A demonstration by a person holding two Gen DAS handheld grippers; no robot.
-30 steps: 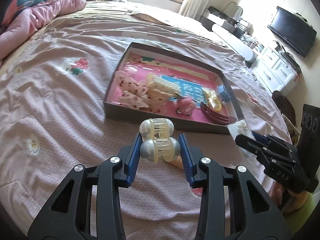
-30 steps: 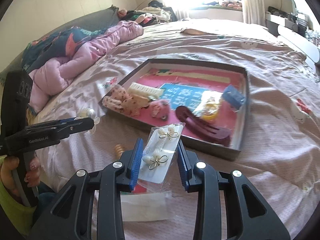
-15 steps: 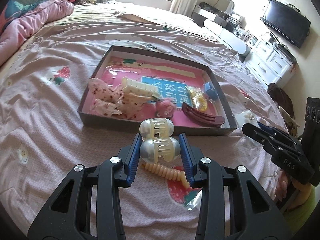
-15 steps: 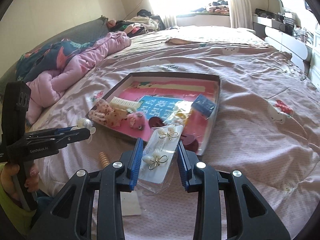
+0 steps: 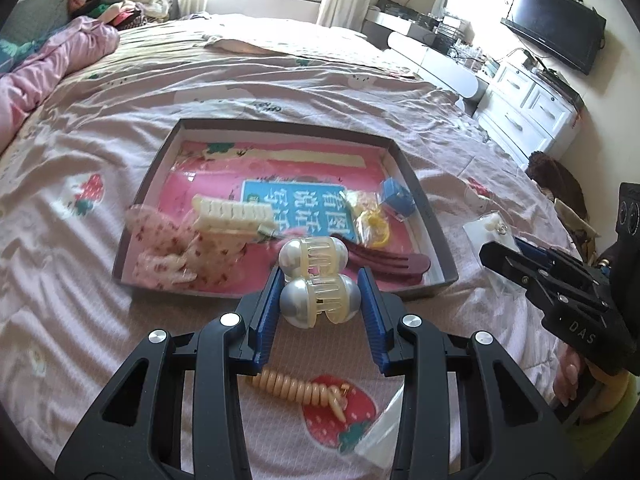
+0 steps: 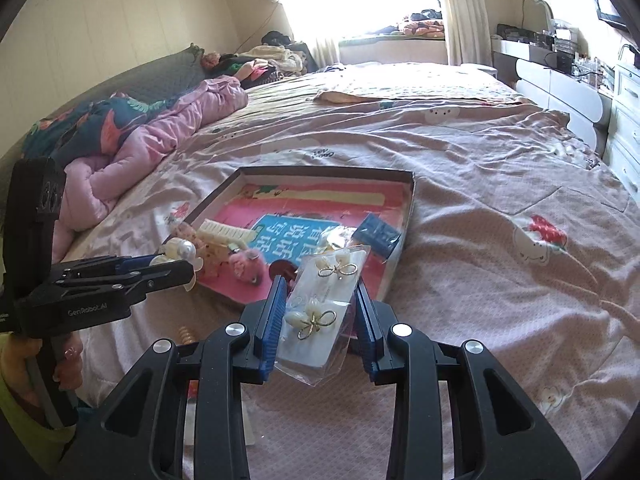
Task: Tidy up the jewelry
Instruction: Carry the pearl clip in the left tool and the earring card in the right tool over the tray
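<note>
A pearl-ended hair claw [image 5: 316,282] is pinched between the blue pads of the left gripper [image 5: 318,304]: two rounded silver-white knobs per side, translucent cream teeth interlocked between them. The claw is held upright, one pearl pair stacked above the other, its long axis running away from the camera toward the box [image 5: 434,236], just over the near wall. The right gripper [image 6: 318,312] is clamped on a clear earring packet [image 6: 320,312], where two gold bow-shaped earrings with white petals are seen on a pale card. The packet is tilted, its long axis pointing forward and slightly right, the far end over the box's near corner. Inside the box, a cream comb clip [image 5: 234,212], a floral fabric bow [image 5: 168,240], a maroon barrette [image 5: 384,260], a yellow ring [image 5: 374,228] and a blue clip [image 5: 396,196] are laid on pink lining. A beige coil hair tie [image 5: 298,388] is left on the bedsheet [image 5: 120,340] beneath the left gripper.
</note>
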